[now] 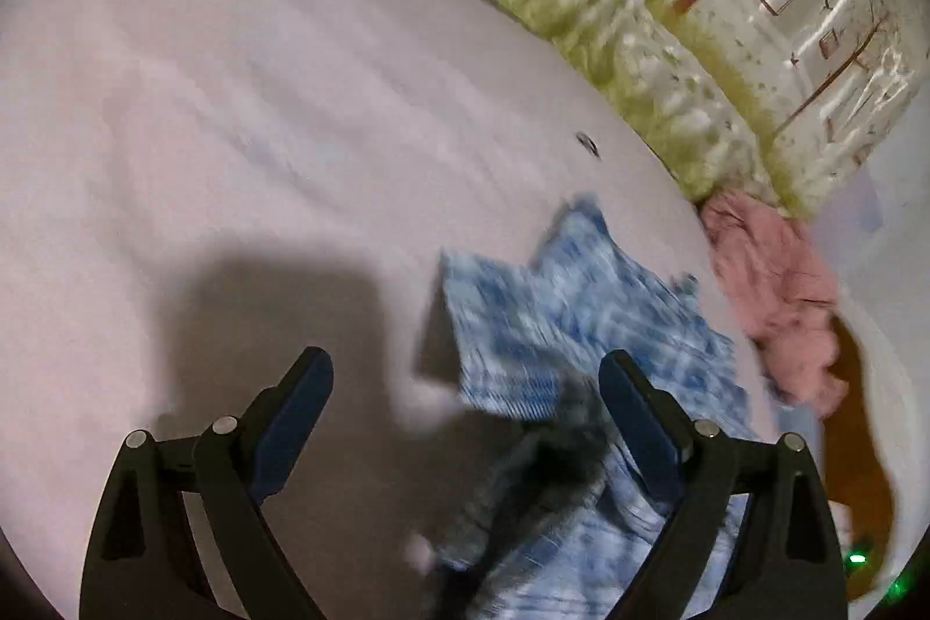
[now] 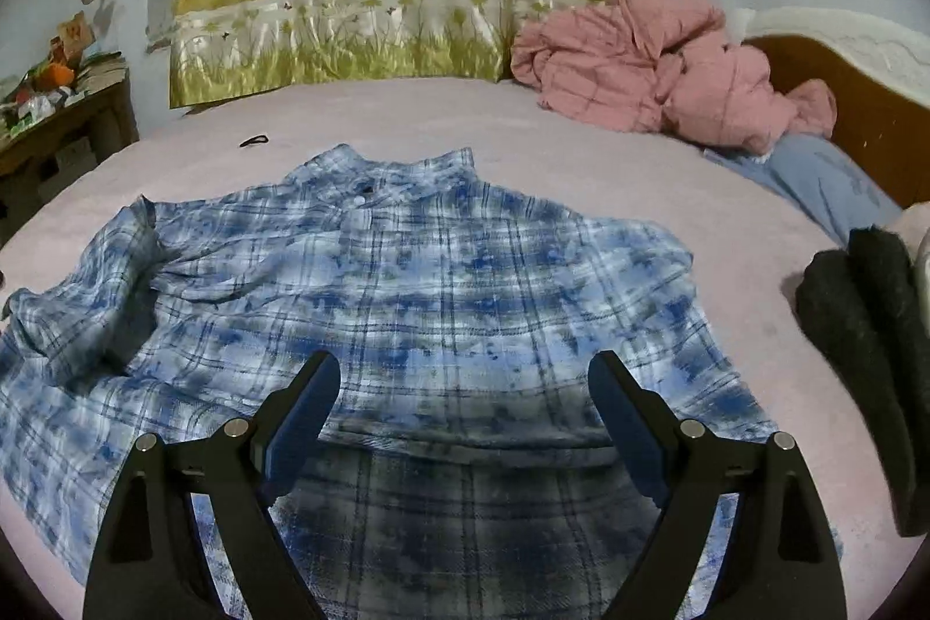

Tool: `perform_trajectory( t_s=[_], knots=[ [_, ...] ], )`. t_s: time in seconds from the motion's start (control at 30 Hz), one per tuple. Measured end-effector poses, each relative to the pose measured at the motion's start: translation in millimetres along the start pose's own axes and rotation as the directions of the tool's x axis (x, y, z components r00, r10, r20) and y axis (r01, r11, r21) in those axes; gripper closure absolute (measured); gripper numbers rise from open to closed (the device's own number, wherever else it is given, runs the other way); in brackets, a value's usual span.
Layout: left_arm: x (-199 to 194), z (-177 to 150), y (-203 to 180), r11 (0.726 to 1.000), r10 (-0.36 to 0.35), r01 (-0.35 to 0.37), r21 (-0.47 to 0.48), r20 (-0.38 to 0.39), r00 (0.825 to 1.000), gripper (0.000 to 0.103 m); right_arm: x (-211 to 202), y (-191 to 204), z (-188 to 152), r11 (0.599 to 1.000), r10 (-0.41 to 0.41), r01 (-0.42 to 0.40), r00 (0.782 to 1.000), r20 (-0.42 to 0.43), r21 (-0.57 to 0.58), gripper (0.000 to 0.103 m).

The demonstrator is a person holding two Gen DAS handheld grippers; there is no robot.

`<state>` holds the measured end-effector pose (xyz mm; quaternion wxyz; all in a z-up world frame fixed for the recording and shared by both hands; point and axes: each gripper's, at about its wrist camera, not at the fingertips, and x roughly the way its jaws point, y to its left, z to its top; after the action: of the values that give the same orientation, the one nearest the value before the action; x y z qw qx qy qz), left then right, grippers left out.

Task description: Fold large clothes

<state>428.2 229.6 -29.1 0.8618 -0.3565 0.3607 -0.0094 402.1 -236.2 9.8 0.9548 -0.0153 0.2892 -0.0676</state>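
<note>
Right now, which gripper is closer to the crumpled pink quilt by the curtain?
Cannot tell for sure. The left gripper sees the crumpled pink quilt up to its right; the right gripper sees it far across the bed.

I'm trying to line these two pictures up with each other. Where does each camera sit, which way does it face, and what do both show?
Left wrist: behind the left gripper, tilted down over the pink bedsheet, the plaid shirt at its right; only its open fingers show.
Right wrist: behind the right gripper, facing across the spread shirt toward the curtain; only its open fingers show.
Shared: shirt, bedsheet, curtain, pink blanket.
</note>
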Motion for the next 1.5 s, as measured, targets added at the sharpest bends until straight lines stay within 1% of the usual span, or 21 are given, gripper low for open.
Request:
perform_trajectory(
  t_s=[0.07, 0.13, 0.2, 0.23, 0.27, 0.37, 0.43, 0.53, 0.63, 0.7, 0.8, 0.87, 0.93, 0.97, 1.0, 1.1, 1.17, 1.27, 1.33, 1.43, 1.5],
  knots=[
    [6, -4, 3, 0.998, -0.048, 0.047, -0.043, -0.031, 0.998, 0.011, -5, 2, -1, 1.0, 0.024, -0.024, 1.0, 0.007, -0.007, 0.014],
    [5, -6, 1, 0.996, -0.082, 0.08, -0.044, -0.03, 0.996, 0.014, -3, 0, -1, 0.998, 0.062, -0.062, 0.998, -0.01, 0.01, 0.014],
    [2, -6, -2, 0.994, -0.102, 0.103, -0.025, 0.009, 0.995, 0.048, -1, -2, -1, 0.997, 0.077, -0.077, 0.997, -0.021, 0.03, 0.014],
    [0, -5, -4, 0.994, -0.112, 0.112, -0.008, 0.031, 0.993, 0.083, -2, -2, -1, 0.997, 0.071, -0.07, 0.997, -0.02, 0.027, 0.014],
    [-3, -3, -6, 0.994, -0.11, 0.11, 0.005, 0.055, 0.992, 0.103, -2, -1, -1, 0.998, 0.06, -0.06, 0.998, -0.017, 0.021, 0.014],
    [-17, 4, -15, 0.99, -0.138, 0.13, 0.063, 0.15, 0.979, 0.102, -3, -1, -1, 0.999, 0.042, -0.042, 0.999, -0.008, 0.015, 0.014],
    [-35, -2, -30, 0.97, -0.224, 0.198, 0.139, 0.201, 0.954, 0.102, -4, -3, 1, 0.999, 0.049, -0.049, 0.999, -0.006, 0.024, 0.014],
    [-56, -22, -66, 0.925, -0.299, 0.22, 0.31, 0.235, 0.925, 0.102, -7, -6, 1, 0.998, 0.052, -0.052, 0.999, 0.002, 0.038, 0.014],
    [-64, -54, -106, 0.848, -0.355, 0.219, 0.482, 0.211, 0.911, 0.102, -13, -9, 4, 0.996, 0.063, -0.064, 0.998, 0.016, 0.059, 0.014],
    [-60, -81, -135, 0.791, -0.359, 0.202, 0.578, 0.17, 0.918, 0.102, -17, -11, 6, 0.994, 0.078, -0.08, 0.997, 0.029, 0.074, 0.014],
    [-47, -122, -170, 0.731, -0.299, 0.148, 0.666, 0.118, 0.947, 0.102, -26, -16, 10, 0.988, 0.109, -0.114, 0.993, 0.054, 0.105, 0.014],
    [-42, -148, -186, 0.675, -0.28, 0.115, 0.729, 0.108, 0.954, 0.102, -33, -17, 11, 0.983, 0.139, -0.146, 0.988, 0.075, 0.111, 0.014],
    [-36, -164, -195, 0.639, -0.265, 0.111, 0.761, 0.083, 0.961, 0.102, -42, -13, 12, 0.976, 0.193, -0.202, 0.976, 0.105, 0.087, 0.014],
    [-32, -168, -197, 0.635, -0.261, 0.131, 0.761, 0.053, 0.964, 0.102, -44, -12, 13, 0.966, 0.232, -0.243, 0.966, 0.113, 0.089, 0.014],
    [-26, -170, -198, 0.641, -0.254, 0.148, 0.754, 0.027, 0.967, 0.102, -45, -12, 13, 0.943, 0.302, -0.314, 0.947, 0.113, 0.11, 0.014],
    [-2, -173, -194, 0.673, -0.209, 0.216, 0.707, -0.098, 0.973, 0.102, -35, -15, 11, 0.848, 0.478, -0.485, 0.874, 0.086, 0.212, 0.014],
    [19, -173, -188, 0.697, -0.162, 0.255, 0.67, -0.2, 0.966, 0.102, -21, -12, 7, 0.804, 0.543, -0.533, 0.839, 0.039, 0.264, 0.014],
    [31, -174, -181, 0.725, -0.134, 0.278, 0.631, -0.266, 0.955, 0.102, 4, -4, -2, 0.775, 0.581, -0.54, 0.813, -0.035, 0.329, 0.024],
    [29, -177, -178, 0.726, -0.134, 0.281, 0.627, -0.271, 0.953, 0.102, 20, 3, -8, 0.762, 0.602, -0.54, 0.795, -0.081, 0.359, 0.036],
    [26, -181, -181, 0.702, -0.121, 0.273, 0.658, -0.267, 0.956, 0.102, 38, 18, -12, 0.764, 0.595, -0.515, 0.796, -0.113, 0.389, 0.05],
    [26, -185, -182, 0.691, -0.105, 0.26, 0.674, -0.262, 0.959, 0.102, 44, 31, -9, 0.761, 0.61, -0.54, 0.785, -0.111, 0.36, 0.053]
  ],
)
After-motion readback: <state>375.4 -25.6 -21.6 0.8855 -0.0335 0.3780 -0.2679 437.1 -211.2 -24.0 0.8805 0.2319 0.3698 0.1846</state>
